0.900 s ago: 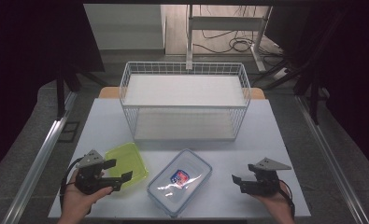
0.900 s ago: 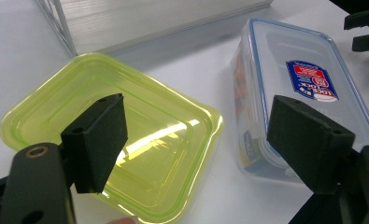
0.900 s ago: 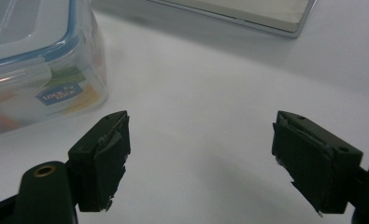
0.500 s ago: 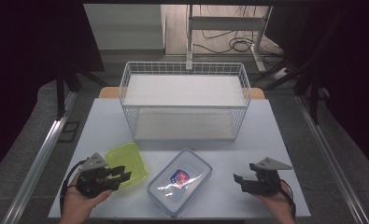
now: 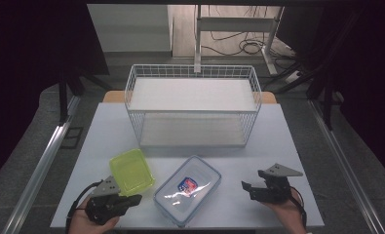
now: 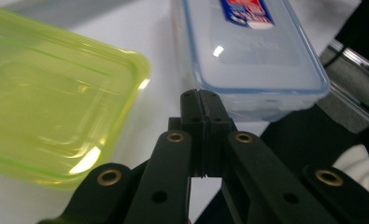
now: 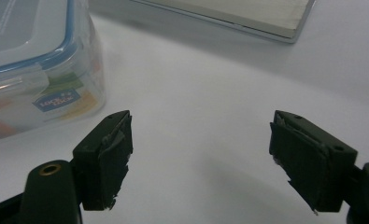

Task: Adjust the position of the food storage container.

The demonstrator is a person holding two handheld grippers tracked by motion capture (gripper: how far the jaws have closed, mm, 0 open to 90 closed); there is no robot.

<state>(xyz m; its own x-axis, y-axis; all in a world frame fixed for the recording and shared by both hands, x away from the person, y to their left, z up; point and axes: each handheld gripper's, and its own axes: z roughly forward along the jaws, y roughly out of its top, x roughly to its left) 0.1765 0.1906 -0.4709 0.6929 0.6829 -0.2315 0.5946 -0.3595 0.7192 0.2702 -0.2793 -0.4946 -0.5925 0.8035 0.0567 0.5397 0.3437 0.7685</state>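
Since the earlier frames, the left gripper (image 5: pixel 131 200) has closed empty just beside the green lid (image 5: pixel 131 171), left of the box (image 5: pixel 187 189); the right gripper (image 5: pixel 247 190) waits open, nothing held.

One overhead camera and two claw-mounted close-ups cover your desk (image 5: pixel 131 126).

From above your side, you look forward and down across the whole desk to the wire basket (image 5: pixel 192 105). Your left claw (image 6: pixel 201 100) camera sits low, very near the clear lidded box (image 6: pixel 252 51); your right claw (image 7: pixel 198 140) camera skims the desk, sharing that box (image 7: pixel 37 70) with both.
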